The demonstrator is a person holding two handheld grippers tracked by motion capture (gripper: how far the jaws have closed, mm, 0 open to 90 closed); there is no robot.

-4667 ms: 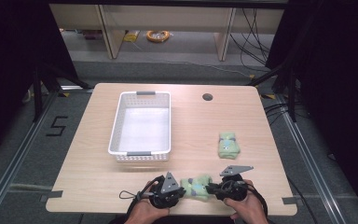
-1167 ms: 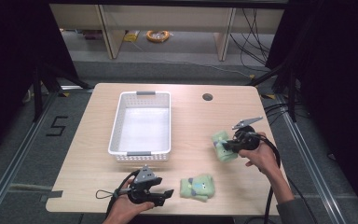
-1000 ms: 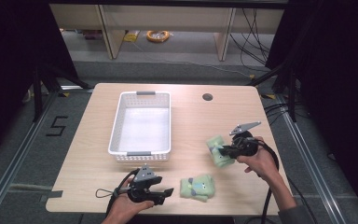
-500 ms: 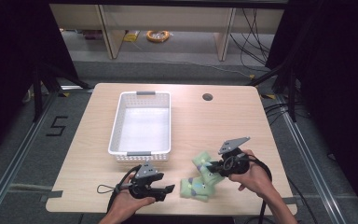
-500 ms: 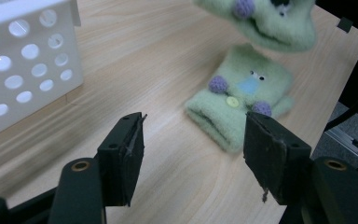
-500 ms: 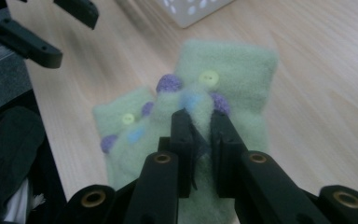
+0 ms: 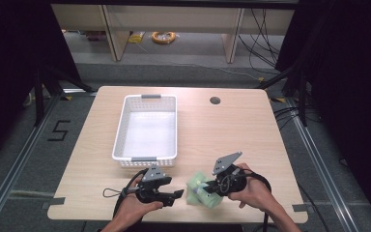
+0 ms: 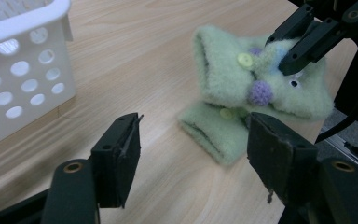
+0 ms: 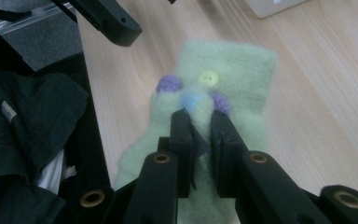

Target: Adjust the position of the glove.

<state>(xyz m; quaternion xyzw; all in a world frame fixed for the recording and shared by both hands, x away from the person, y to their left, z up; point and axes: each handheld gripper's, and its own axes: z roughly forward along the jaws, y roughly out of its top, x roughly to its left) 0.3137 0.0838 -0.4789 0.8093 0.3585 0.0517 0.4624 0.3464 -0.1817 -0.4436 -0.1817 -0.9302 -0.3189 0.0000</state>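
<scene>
Right gripper (image 7: 211,187): we see it clamped on the upper green mitten (image 8: 256,74), jaws pinching the fabric.
Left gripper (image 7: 174,195): we see its jaws spread wide, grasping nothing, just beside the mittens.
Mittens: we find both near the table's (image 7: 232,130) front edge, upper one lying across the lower green mitten (image 8: 216,133).
Basket (image 7: 147,128): white, behind the left gripper.

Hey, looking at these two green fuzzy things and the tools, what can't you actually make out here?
- Lower green piece: left gripper view, mostly covered by the upper green piece lying on it.
- Upper piece's near end: right gripper view, hidden behind the right tool, which is pinching it.
- Buttons and pompoms: high view, too small to tell.
- Basket: left gripper view, cut off by the frame edge.
- Left tool: open, holding nothing.
</scene>
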